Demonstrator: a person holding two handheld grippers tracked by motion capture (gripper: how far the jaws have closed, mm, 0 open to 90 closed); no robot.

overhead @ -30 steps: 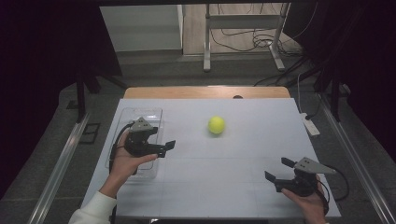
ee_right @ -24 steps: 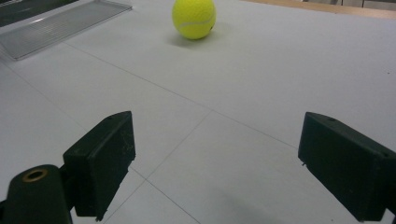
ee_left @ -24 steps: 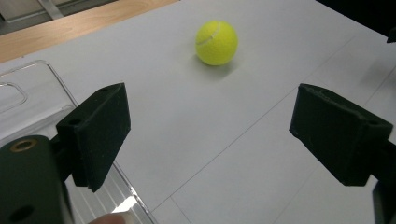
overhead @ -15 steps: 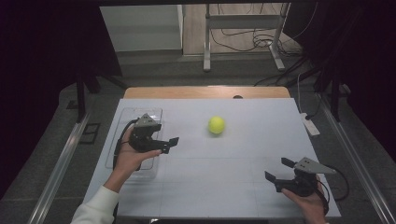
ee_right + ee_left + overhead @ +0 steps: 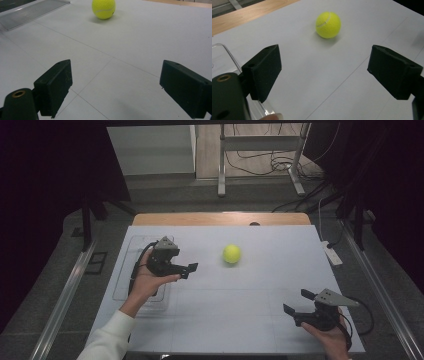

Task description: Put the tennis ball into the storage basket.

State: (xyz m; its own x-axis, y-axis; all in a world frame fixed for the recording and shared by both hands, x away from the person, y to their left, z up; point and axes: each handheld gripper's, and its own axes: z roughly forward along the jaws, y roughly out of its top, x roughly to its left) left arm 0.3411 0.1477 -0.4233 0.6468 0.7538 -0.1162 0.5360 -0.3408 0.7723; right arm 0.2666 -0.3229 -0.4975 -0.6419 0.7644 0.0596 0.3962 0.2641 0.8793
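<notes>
Left gripper (image 5: 189,269) crept closer to tennis ball (image 5: 232,253) at its 2 o'clock | fingers wide, lining up grab | right gripper (image 5: 296,302) idle, fingers wide

Table (image 5: 250,305) evenly lit from above, surroundings dark; ball (image 5: 328,24) casts soft shadow; close jaws slightly blurred.

Ball (image 5: 231,253) mid table (image 5: 240,320); tray (image 5: 125,270) at left edge.

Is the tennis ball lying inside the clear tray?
No, the tennis ball sits on the bare white table, well apart from the clear tray.
</notes>
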